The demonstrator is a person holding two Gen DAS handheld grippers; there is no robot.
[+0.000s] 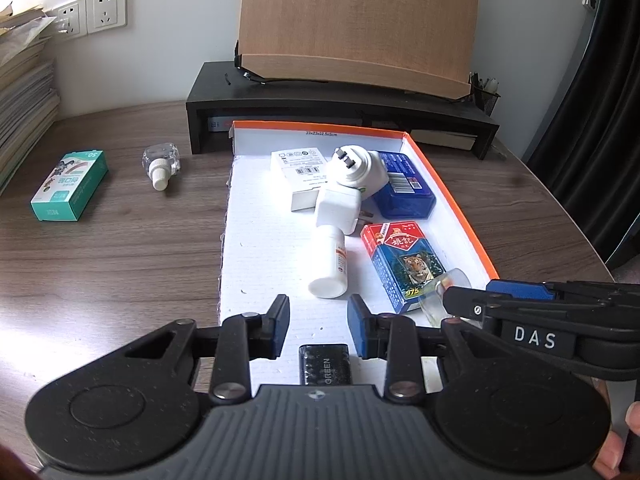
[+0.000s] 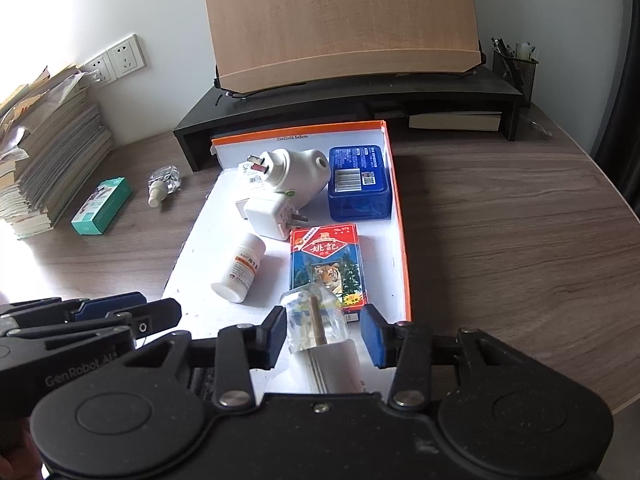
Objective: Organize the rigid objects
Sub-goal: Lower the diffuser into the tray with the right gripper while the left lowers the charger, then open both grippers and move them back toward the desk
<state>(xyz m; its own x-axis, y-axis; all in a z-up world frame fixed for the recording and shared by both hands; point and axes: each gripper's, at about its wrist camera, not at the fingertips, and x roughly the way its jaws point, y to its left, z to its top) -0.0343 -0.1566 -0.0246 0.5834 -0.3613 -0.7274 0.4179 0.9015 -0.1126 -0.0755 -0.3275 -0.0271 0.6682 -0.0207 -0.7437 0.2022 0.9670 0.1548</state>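
Nearest the right cam: clear refill bottle w/ white cap [image 2: 320, 332] lying between the right gripper [image 2: 325, 334] fingers, which stand spread w/ gaps both sides, so not clamped; looks like a set-down or pre-grab at the near edge of the box tray [image 2: 402, 216]. Left gripper [image 1: 318, 322] fingers also apart, holding nothing, over a black battery pack [image 1: 325, 364] at the tray's near edge.

Further in: tiger card box [image 2: 328, 268], pill bottle [image 2: 240, 268], white charger [image 2: 270, 212], plug-in vaporizer [image 2: 296, 174], blue tin [image 2: 359, 178] in the far right corner. Tray is crowded on the right, freer along its left edge.

Outside on the bench, left side: green box [image 1: 70, 186], second clear bottle [image 1: 160, 162], prob. yet to go in.
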